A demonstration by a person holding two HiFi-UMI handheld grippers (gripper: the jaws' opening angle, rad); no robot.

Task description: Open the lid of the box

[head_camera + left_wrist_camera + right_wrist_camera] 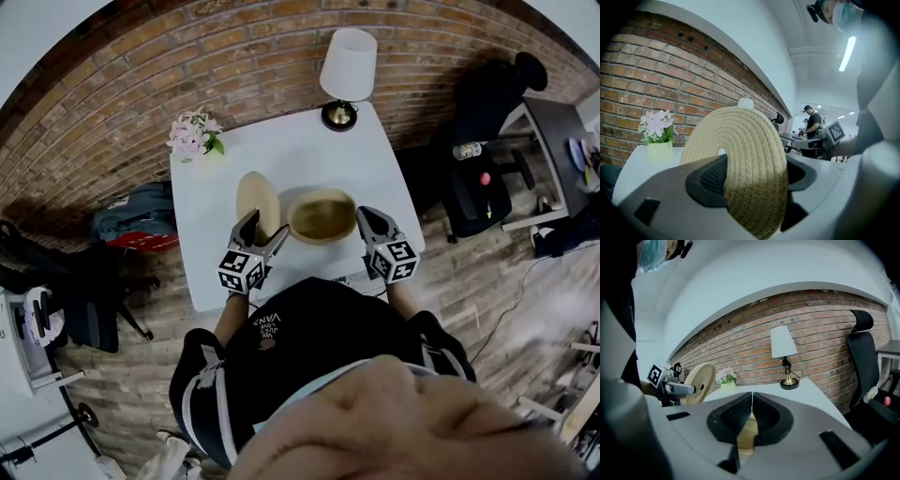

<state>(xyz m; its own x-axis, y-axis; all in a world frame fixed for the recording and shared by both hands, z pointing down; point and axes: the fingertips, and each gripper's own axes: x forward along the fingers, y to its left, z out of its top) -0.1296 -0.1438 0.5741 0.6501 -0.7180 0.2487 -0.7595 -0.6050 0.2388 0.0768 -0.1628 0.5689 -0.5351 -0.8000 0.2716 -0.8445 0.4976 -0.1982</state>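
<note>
A round woven box (322, 216) stands uncovered on the white table (300, 150). Its flat woven lid (257, 202) is held upright on edge just left of the box, with my left gripper (265, 227) shut on its lower edge. In the left gripper view the lid (740, 159) fills the space between the pads (712, 178). My right gripper (372, 225) sits at the box's right rim. In the right gripper view its jaws (751, 411) meet with nothing between the tips, and tan weave (746, 437) shows through the gap below them. The lid (698, 383) shows there at left.
A lamp (345, 70) stands at the table's far edge and a small pot of pink flowers (192, 134) at its far left corner. A brick wall runs behind. A black office chair (487, 122) and a desk stand to the right, a bag (141, 211) on the floor left.
</note>
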